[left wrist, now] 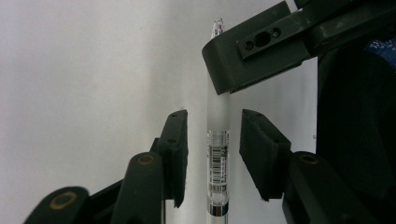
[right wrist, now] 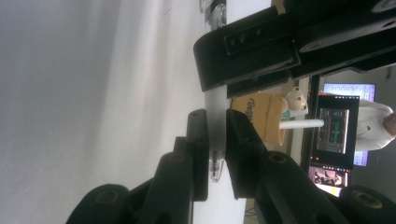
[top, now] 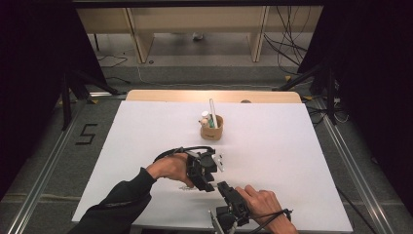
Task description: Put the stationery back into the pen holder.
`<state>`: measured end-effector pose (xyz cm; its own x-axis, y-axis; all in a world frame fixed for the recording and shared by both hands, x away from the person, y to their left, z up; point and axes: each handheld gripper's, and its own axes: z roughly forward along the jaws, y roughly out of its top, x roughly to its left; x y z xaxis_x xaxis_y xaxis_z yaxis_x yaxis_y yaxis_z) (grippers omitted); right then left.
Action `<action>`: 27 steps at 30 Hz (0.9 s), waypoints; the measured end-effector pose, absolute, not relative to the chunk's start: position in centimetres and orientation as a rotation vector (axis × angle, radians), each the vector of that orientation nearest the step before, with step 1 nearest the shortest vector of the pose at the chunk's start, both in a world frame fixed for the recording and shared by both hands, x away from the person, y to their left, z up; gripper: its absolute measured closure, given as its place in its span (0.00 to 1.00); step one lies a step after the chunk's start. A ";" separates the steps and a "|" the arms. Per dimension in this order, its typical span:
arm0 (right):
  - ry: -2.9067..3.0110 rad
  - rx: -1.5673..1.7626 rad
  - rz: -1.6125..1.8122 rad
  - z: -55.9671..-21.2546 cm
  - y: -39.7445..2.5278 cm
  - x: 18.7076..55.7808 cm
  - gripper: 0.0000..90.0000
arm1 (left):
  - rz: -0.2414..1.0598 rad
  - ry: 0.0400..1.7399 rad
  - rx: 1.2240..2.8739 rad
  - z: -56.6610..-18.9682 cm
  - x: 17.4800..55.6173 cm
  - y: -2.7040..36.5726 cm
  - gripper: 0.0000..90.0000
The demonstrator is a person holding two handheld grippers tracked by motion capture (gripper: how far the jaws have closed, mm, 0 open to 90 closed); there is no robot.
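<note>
A clear, frosted pen (left wrist: 218,154) with a barcode label runs between the two grippers, low over the white table (top: 146,136). My right gripper (right wrist: 215,116) is shut on the pen (right wrist: 215,100) close to its tip. My left gripper (left wrist: 215,114) is open and straddles the pen's labelled part, with a gap on each side. In the left gripper view the right gripper (left wrist: 261,51) covers the pen's far end. In the high view the left gripper (top: 204,170) and right gripper (top: 226,190) meet near the table's front edge, and a pale bit of pen (top: 186,187) shows.
A tan cup (top: 212,127) holding a white pen and a small bear figure stands mid-table, behind the grippers. The right gripper view shows the cup (right wrist: 264,116), a lit monitor (right wrist: 336,126) and a person in white (right wrist: 378,126) beyond. Cables lie on the floor.
</note>
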<state>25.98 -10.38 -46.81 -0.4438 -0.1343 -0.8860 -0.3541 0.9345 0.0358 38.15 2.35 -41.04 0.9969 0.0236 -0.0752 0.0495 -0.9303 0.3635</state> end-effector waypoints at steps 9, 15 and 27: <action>2.029 -0.362 0.258 -46.8 -10.3 25.9 0.90 | -0.129 0.006 2.786 -41.3 38.1 1.7 0.77; 2.032 -0.371 0.252 -46.9 -10.2 25.9 0.90 | -0.141 -0.006 2.812 -41.6 38.2 1.5 0.83; 2.048 -0.369 0.262 -47.0 -10.2 25.8 0.88 | -0.187 0.020 2.808 -41.8 38.5 1.6 0.88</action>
<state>25.75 -10.17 -46.95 -0.4560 -0.1500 -0.8772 -0.3661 0.9301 0.0312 38.51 1.60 -41.79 0.9913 -0.0077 -0.1313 0.0351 -0.9467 0.3203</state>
